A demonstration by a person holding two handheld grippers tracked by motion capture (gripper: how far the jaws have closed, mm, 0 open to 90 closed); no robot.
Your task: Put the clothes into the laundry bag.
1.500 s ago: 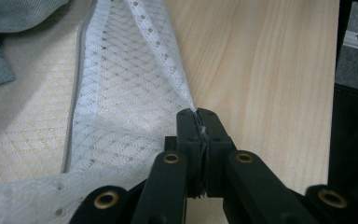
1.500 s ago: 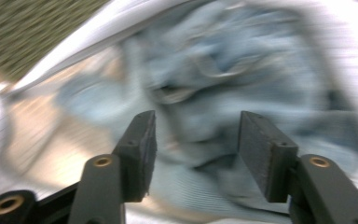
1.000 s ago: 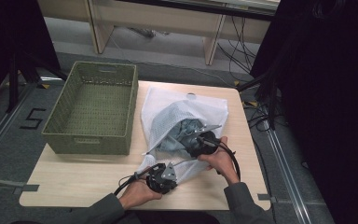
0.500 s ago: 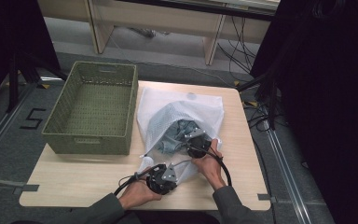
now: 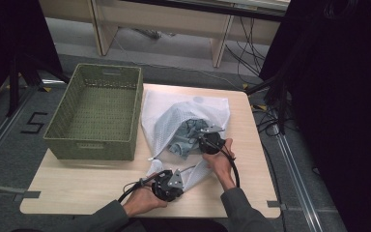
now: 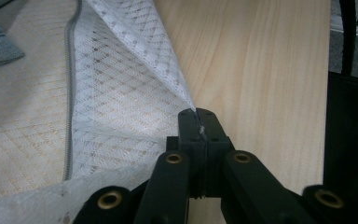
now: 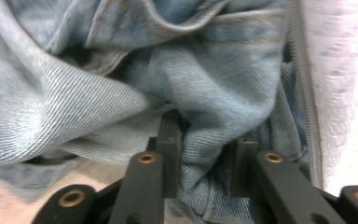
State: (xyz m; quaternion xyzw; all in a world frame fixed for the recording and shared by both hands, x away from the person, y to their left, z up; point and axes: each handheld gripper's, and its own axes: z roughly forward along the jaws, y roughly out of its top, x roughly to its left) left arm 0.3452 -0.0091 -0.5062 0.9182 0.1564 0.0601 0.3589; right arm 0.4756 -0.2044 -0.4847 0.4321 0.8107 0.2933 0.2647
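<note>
At the left of the wooden table (image 5: 87, 186) one green woven basket (image 5: 96, 111) is sitting, nothing lying inside it. Just right of it, touching its long wall, one white mesh laundry bag (image 5: 169, 108) is spreading over the tabletop, its grey zipper (image 6: 70, 107) running open along the edge. One pair of blue jeans (image 5: 186, 137) is bunching up half inside the bag's mouth, so the mesh is covering most of the denim from above.

The left gripper (image 5: 170, 181) is resting near the front edge, its jaws pressing fully together on a pinch of the bag's (image 6: 121, 93) near corner; the left gripper view is showing the mesh pulled taut from that pinch. The right gripper (image 5: 207, 141) is sitting at the bag's opening, nose down in the cloth. Its jaws have just been closing and then easing slightly apart, and a thick fold of the jeans (image 7: 205, 93) is bulging between them, both pads pressing into the denim.

Two black cables are trailing from the grippers toward the person's sleeves. Behind the table, desk legs and loose floor cables are standing well apart from the work.
</note>
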